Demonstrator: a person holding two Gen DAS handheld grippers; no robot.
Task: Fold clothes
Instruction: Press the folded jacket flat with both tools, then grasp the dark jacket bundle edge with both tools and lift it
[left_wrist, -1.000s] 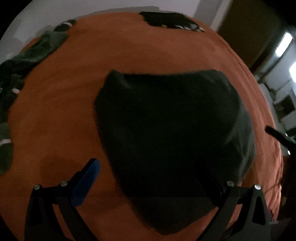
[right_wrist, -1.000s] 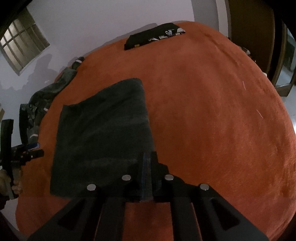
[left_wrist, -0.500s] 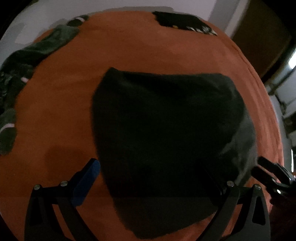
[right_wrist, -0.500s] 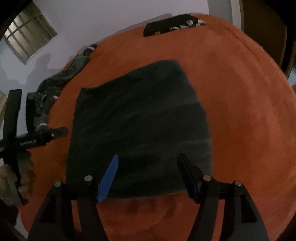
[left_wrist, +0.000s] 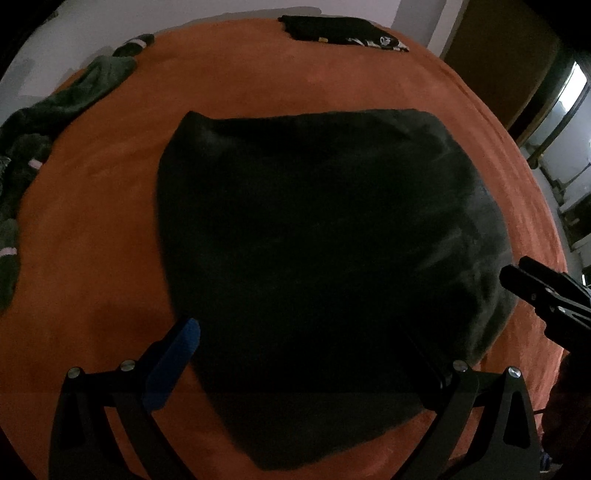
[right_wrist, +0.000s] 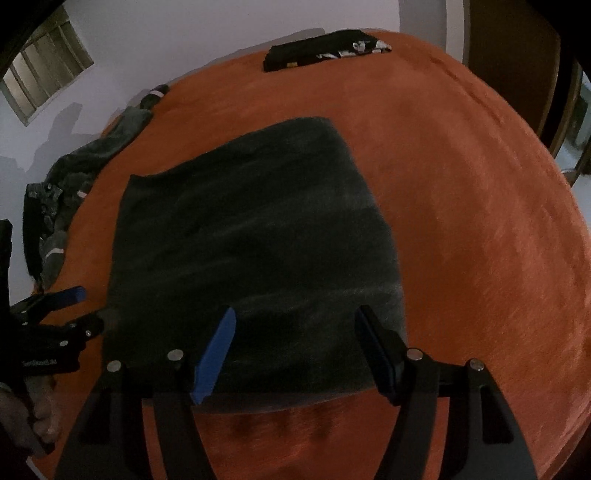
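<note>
A dark grey folded garment (left_wrist: 314, 258) lies flat on the orange bed cover (left_wrist: 110, 221). In the left wrist view my left gripper (left_wrist: 299, 332) is open, its fingers spread wide over the garment's near edge, not pressing on it. My right gripper (left_wrist: 524, 284) juts in at the garment's right side. In the right wrist view my right gripper (right_wrist: 295, 314) stands open above the near edge of the garment (right_wrist: 251, 251), nothing pinched between its blue pads (right_wrist: 218, 350). My left gripper (right_wrist: 86, 308) hovers at the garment's near left corner, held by a hand (right_wrist: 40, 424).
A folded black garment with white print (right_wrist: 325, 50) lies at the bed's far edge. A heap of green-grey clothes (right_wrist: 74, 173) runs along the left edge by the white wall. A window (right_wrist: 40, 85) is at upper left, a wooden door (right_wrist: 517, 55) at right.
My right gripper went from shut to open and shifted left over the garment's near edge. My left gripper slid toward the garment, which now fills more of its view.
</note>
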